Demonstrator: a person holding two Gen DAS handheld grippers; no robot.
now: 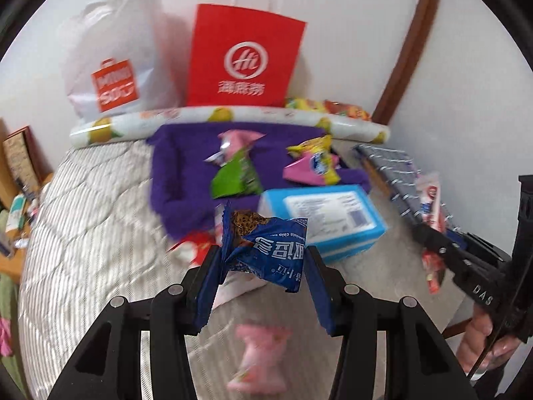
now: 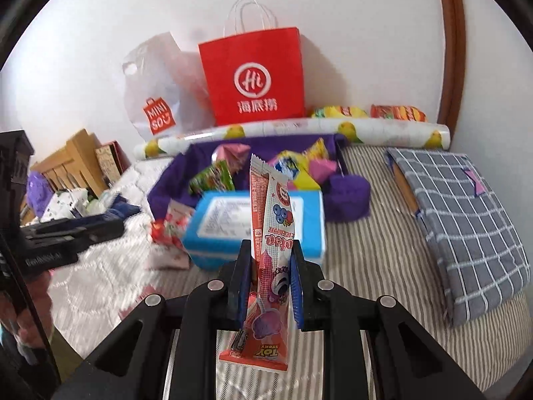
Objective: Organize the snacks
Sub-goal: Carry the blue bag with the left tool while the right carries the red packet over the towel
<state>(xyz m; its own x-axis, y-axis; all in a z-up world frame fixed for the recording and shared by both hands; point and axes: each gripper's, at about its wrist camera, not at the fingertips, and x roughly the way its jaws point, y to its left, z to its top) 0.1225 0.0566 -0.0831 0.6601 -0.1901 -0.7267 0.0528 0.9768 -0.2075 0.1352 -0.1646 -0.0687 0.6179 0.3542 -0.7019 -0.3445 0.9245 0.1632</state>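
Note:
My left gripper [image 1: 263,260] is shut on a blue cookie packet [image 1: 266,250], held above the bed, just short of a blue box [image 1: 329,220]. My right gripper [image 2: 269,253] is shut on a tall red and white lollipop packet [image 2: 271,233], held upright in front of the same blue box [image 2: 260,220]. Beyond the box lies a purple fabric tray [image 1: 180,173] with a green packet [image 1: 236,180], pink packets and a yellow packet [image 1: 316,163]. The purple tray also shows in the right wrist view [image 2: 166,186]. A pink snack [image 1: 260,360] lies on the bed below my left gripper.
A red paper bag [image 2: 256,80] and a white Miniso bag [image 2: 153,106] lean on the wall behind a rolled fruit-print sheet [image 2: 299,130]. A grey checked pouch [image 2: 466,213] lies at right. A red and white packet [image 2: 166,230] lies left of the box. The bed has a striped cover.

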